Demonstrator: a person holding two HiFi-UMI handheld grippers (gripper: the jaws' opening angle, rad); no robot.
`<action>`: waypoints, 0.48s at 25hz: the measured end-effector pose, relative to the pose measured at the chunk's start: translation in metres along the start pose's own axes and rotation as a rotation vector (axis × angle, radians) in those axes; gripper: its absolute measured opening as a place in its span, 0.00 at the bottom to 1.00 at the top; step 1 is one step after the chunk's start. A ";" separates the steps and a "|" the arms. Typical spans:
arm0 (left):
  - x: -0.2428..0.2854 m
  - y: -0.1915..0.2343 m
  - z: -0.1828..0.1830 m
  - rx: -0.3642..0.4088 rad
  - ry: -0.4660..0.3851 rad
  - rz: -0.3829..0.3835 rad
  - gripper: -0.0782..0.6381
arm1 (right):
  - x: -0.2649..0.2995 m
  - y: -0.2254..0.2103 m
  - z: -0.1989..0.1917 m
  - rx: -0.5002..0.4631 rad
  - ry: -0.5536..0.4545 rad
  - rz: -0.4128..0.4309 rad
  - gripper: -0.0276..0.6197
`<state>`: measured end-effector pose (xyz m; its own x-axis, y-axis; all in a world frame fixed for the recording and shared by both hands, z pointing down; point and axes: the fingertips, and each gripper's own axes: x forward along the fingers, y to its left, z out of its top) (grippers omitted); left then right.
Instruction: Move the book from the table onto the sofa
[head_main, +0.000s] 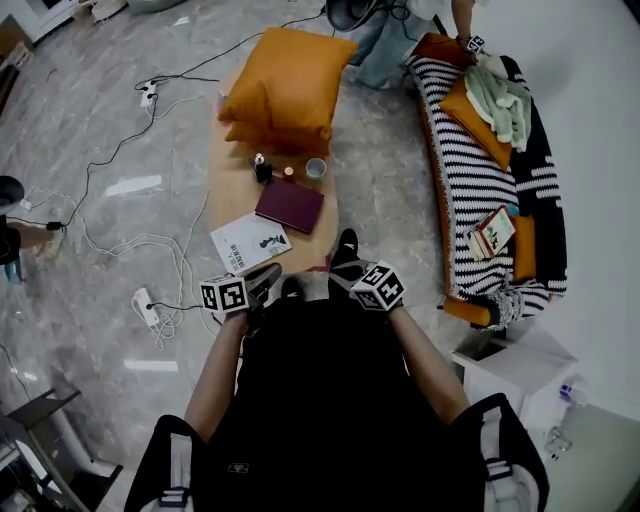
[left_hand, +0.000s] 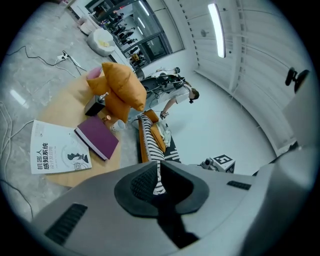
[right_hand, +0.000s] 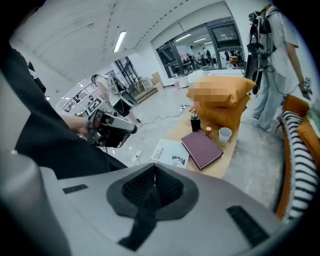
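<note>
Grey marble floor (head_main: 70, 160), white walls (left_hand: 235, 115)

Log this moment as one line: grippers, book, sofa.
left gripper: shut, empty | right gripper: shut, empty | maroon hardcover book: flat on light wooden table, untouched | black-and-white striped sofa: maroon book not on it

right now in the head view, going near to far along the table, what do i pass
white book → maroon book → cup → orange cushions
</note>
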<state>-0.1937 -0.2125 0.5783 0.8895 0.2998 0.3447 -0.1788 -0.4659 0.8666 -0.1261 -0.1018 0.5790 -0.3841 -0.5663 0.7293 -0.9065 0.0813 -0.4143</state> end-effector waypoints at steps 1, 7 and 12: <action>-0.001 0.003 0.003 -0.005 -0.011 0.008 0.14 | 0.001 -0.002 0.005 -0.016 0.007 0.004 0.05; -0.006 0.007 0.016 -0.027 -0.065 0.031 0.14 | 0.010 -0.012 0.029 -0.067 0.033 0.043 0.05; -0.002 0.020 0.018 -0.101 -0.134 0.041 0.14 | 0.020 -0.022 0.034 -0.131 0.085 0.079 0.05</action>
<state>-0.1911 -0.2374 0.5886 0.9275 0.1657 0.3351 -0.2514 -0.3869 0.8872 -0.1078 -0.1427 0.5846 -0.4635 -0.4829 0.7429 -0.8858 0.2322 -0.4017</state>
